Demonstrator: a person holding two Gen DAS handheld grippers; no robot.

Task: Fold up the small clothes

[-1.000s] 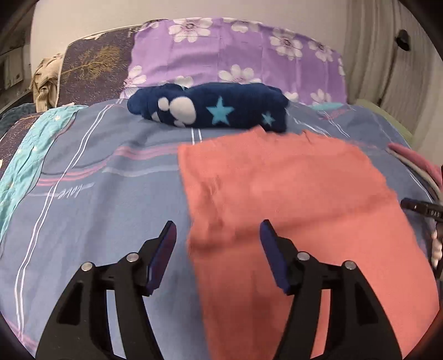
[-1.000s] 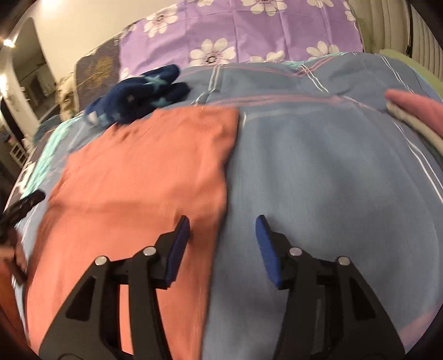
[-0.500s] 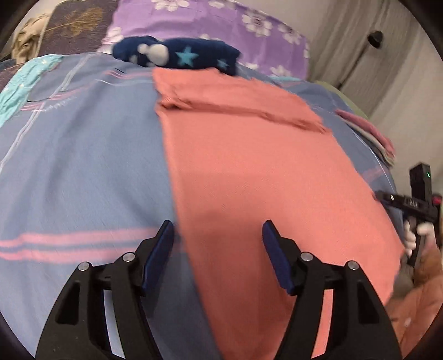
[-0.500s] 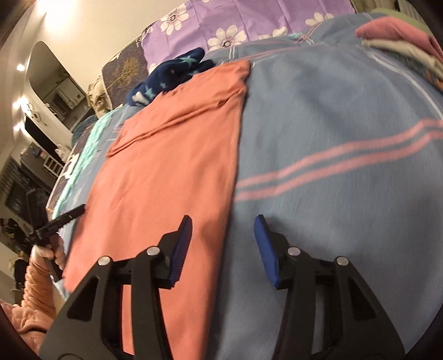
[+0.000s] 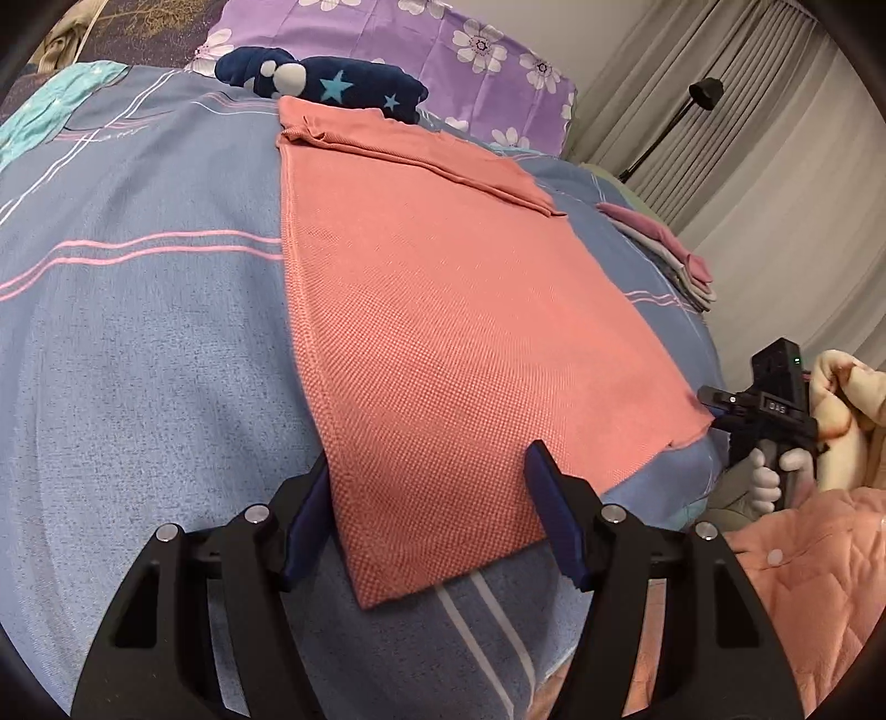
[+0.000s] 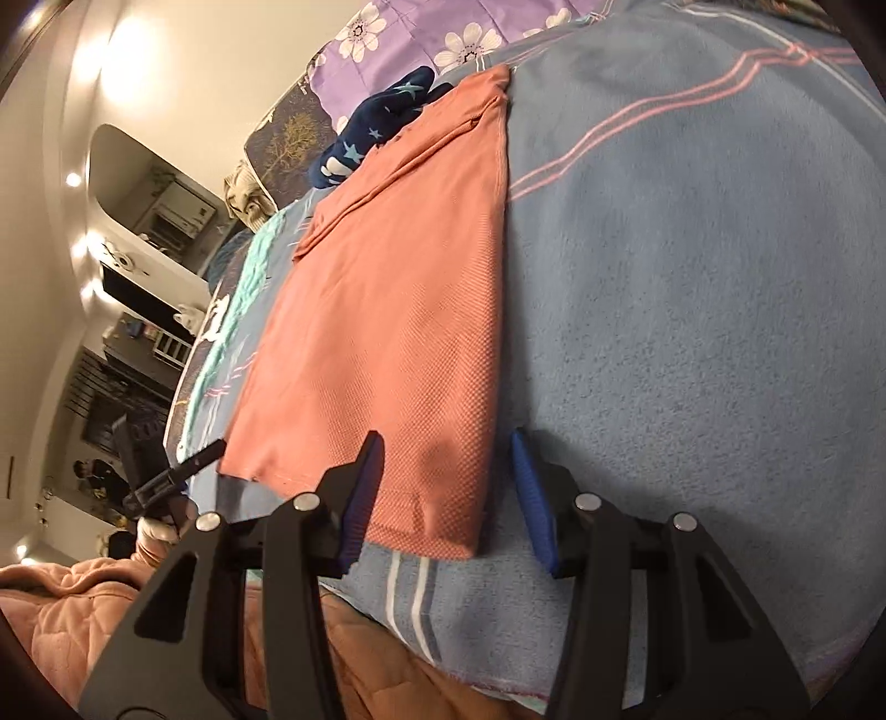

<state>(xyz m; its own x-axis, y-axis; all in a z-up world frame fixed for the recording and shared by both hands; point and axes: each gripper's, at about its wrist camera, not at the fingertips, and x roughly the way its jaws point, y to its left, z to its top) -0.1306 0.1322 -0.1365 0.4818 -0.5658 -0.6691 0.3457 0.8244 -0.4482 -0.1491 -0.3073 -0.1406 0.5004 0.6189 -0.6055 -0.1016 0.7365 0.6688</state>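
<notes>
A coral knit garment [image 5: 443, 310] lies flat on the blue striped bed cover [image 5: 138, 332], its far end folded over. My left gripper [image 5: 429, 487] is open and straddles the garment's near left corner, its pads clear of the cloth. In the right wrist view my right gripper [image 6: 447, 471] is open astride the near right corner of the garment [image 6: 398, 288], not pinching it. Each gripper shows in the other's view: the right gripper [image 5: 720, 401] in a gloved hand at the hem's right end, the left gripper [image 6: 205, 451] at the hem's left end.
A navy star-print garment [image 5: 332, 83] lies bunched at the far end before a purple flowered pillow [image 5: 443, 50]. Folded clothes [image 5: 664, 255] are stacked at the bed's right side. A teal cloth [image 5: 50, 111] lies far left. The person's pink quilted sleeve [image 5: 803, 554] is below the bed edge.
Both grippers have drawn back along the garment towards the bed's near edge and now stand at its near hem corners. The garment has stayed flat.
</notes>
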